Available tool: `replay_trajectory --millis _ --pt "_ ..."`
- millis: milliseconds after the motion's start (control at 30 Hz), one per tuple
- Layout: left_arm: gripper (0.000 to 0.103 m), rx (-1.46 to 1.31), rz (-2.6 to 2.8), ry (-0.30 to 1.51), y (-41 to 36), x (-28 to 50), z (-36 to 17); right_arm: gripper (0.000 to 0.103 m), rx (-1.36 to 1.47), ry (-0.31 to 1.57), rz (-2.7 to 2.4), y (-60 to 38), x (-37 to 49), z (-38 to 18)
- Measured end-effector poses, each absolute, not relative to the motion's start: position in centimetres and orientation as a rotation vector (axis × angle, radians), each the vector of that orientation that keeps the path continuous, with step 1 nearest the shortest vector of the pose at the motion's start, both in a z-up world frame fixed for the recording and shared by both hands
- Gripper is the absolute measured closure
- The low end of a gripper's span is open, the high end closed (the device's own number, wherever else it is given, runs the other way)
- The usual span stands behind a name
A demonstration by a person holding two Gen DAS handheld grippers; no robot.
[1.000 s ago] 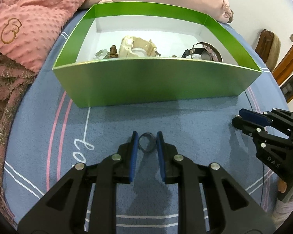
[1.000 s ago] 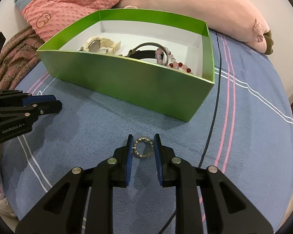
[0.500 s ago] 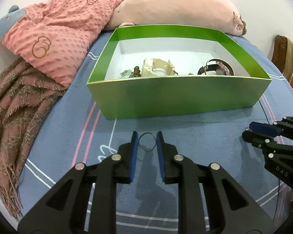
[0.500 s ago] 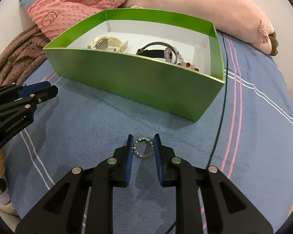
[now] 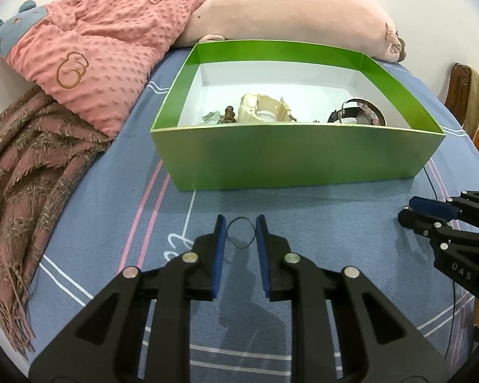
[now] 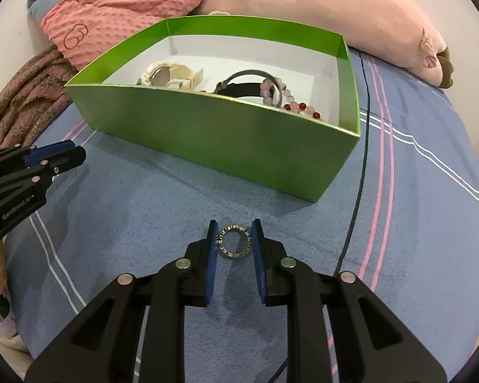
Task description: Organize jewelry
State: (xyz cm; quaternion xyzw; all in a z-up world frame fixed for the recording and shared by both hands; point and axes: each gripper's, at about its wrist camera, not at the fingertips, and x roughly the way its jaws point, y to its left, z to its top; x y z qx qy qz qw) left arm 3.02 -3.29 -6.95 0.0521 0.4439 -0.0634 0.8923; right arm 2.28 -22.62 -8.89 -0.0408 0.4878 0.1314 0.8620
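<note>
1. Jewelry: studded ring (image 6: 233,242) pinched in right tongs (image 6: 233,237), above blue bed cover (image 6: 415,223)
2. Left tongs (image 5: 240,232) pinch thin dark hoop (image 5: 240,232)
3. Green box (image 6: 239,134) holds watches, beads

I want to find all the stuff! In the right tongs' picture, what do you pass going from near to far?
Right tongs holding a studded ring → green box → beaded bracelet inside it → long pink plush pillow.
</note>
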Motion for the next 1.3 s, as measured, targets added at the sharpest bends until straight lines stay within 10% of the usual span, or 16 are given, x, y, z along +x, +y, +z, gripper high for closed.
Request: replay_trajectory --millis 1300 --pt "0.084 0.123 -0.185 0.818 -3.6 1.5 -3.9 0.082 -0.096 0.895 0.343 -22.1 -0.3 -4.6"
